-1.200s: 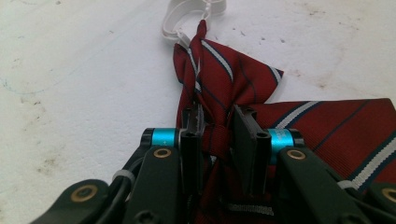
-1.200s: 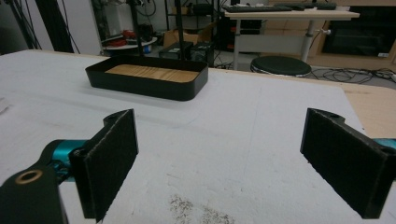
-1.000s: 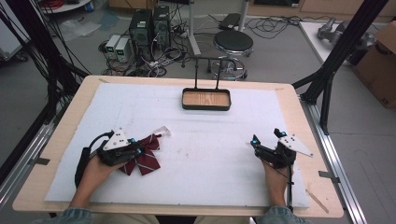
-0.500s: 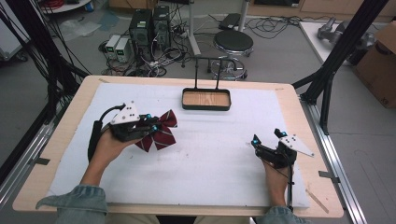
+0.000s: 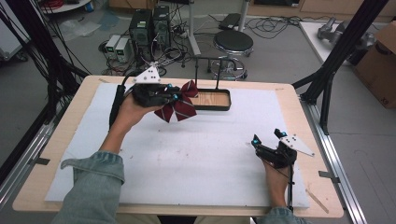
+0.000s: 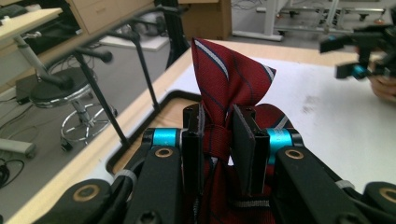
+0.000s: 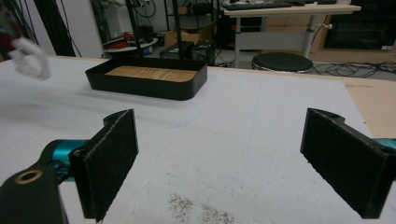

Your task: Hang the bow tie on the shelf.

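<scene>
A dark red bow tie (image 5: 180, 106) with thin white stripes hangs in the air at the back left of the table, just left of the black tray (image 5: 223, 106). My left gripper (image 5: 172, 94) is shut on its knot; in the left gripper view the two black pads (image 6: 193, 140) squeeze the bow tie (image 6: 223, 79) at its middle and one wing stands up above them. My right gripper (image 5: 268, 138) rests low at the front right of the white mat, open, with nothing between its pads (image 7: 111, 158).
The black tray (image 7: 144, 87) has a wooden floor and a tall black wire handle (image 5: 208, 59) over it. A white mat (image 5: 187, 163) covers most of the wooden table. The other hand's gripper (image 6: 364, 51) shows far off in the left gripper view.
My left gripper has lifted the bow tie off the mat and carried it up and away toward the tray at the back. The right gripper has stayed where it was.
</scene>
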`<state>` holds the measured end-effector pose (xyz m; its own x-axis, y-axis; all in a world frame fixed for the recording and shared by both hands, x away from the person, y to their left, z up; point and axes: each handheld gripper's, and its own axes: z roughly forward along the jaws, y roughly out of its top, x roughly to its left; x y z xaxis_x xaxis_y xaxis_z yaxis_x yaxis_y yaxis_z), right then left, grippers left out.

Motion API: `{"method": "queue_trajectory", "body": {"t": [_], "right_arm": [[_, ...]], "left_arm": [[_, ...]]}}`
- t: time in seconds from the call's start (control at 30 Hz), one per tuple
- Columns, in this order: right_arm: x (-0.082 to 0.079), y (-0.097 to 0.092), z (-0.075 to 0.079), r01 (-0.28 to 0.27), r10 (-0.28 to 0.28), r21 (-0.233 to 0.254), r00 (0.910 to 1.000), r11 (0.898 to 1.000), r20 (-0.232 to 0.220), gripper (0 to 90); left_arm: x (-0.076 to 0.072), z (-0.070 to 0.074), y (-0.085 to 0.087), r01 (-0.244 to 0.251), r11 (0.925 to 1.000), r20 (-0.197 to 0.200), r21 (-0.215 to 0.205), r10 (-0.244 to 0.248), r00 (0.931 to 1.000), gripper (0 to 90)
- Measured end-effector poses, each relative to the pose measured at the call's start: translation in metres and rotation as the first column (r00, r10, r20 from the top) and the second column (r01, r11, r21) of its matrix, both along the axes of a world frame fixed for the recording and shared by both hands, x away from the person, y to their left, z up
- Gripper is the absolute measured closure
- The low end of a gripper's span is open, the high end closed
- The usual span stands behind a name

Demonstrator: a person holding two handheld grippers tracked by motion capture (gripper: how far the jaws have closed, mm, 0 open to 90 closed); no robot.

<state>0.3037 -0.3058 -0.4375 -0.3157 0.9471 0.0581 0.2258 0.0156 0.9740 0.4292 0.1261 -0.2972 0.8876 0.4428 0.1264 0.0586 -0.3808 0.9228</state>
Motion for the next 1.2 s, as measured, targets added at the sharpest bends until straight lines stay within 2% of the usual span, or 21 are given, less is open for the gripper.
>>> {"method": "queue_trajectory", "body": {"t": [0.23,0.43,0.47,0.57,0.7,0.87,0.97,1.03,1.1,1.13,1.17,1.2], "right_arm": [[0.001,-0.001,0.0,0.0,0.0,0.008,1.0,1.0,0.0,10.3],[0.001,-0.002,-0.001,0.001,-0.001,0.017,1.0,1.0,-0.005,10.3],[0.001,-0.002,-0.001,0.003,-0.003,0.019,1.0,1.0,-0.007,10.3],[0.001,-0.002,-0.001,0.004,-0.004,0.023,0.9999,1.0,-0.01,10.3],[0.001,-0.003,-0.001,0.005,-0.004,0.025,0.9999,1.0,-0.012,10.3],[0.001,-0.003,-0.001,0.007,-0.007,0.028,0.9999,1.0,-0.013,10.3],[0.001,-0.003,-0.001,0.007,-0.007,0.027,0.9999,1.0,-0.013,10.3],[0.001,-0.003,-0.001,0.006,-0.006,0.026,0.9999,1.0,-0.014,10.3],[0.001,-0.003,-0.001,0.007,-0.006,0.027,0.9999,1.0,-0.016,10.3],[0.001,-0.003,-0.001,0.007,-0.006,0.027,0.9999,1.0,-0.016,10.3],[0.001,-0.003,-0.001,0.007,-0.006,0.028,0.9998,1.0,-0.017,10.3],[0.001,-0.003,-0.001,0.007,-0.007,0.029,0.9999,1.0,-0.015,10.3]], "left_arm": [[0.037,0.013,-0.012,-0.084,0.9963,0.011,0.017,0.083,0.9965,74.1],[0.058,0.022,-0.016,-0.123,0.9922,0.03,-0.021,0.123,0.9919,74.0],[0.063,0.024,-0.018,-0.136,0.9905,0.045,-0.017,0.137,0.9895,74.1],[0.068,0.027,-0.02,-0.151,0.9881,0.051,-0.032,0.152,0.987,74.1],[0.078,0.032,-0.024,-0.181,0.9817,0.073,-0.06,0.185,0.9801,74.1],[0.089,0.032,-0.029,-0.214,0.972,0.095,-0.096,0.223,0.9701,74.1],[0.097,0.031,-0.03,-0.251,0.9601,0.101,-0.123,0.264,0.9593,74.1],[0.101,0.029,-0.031,-0.286,0.9488,0.107,-0.134,0.301,0.9477,74.1],[0.107,0.026,-0.028,-0.331,0.9364,0.098,-0.117,0.343,0.9344,74.1],[0.109,0.023,-0.027,-0.35,0.9292,0.086,-0.119,0.361,0.9288,74.1],[0.111,0.02,-0.025,-0.377,0.9195,0.08,-0.11,0.387,0.9187,74.0],[0.112,0.018,-0.021,-0.395,0.9128,0.071,-0.103,0.403,0.9125,74.1]]}}
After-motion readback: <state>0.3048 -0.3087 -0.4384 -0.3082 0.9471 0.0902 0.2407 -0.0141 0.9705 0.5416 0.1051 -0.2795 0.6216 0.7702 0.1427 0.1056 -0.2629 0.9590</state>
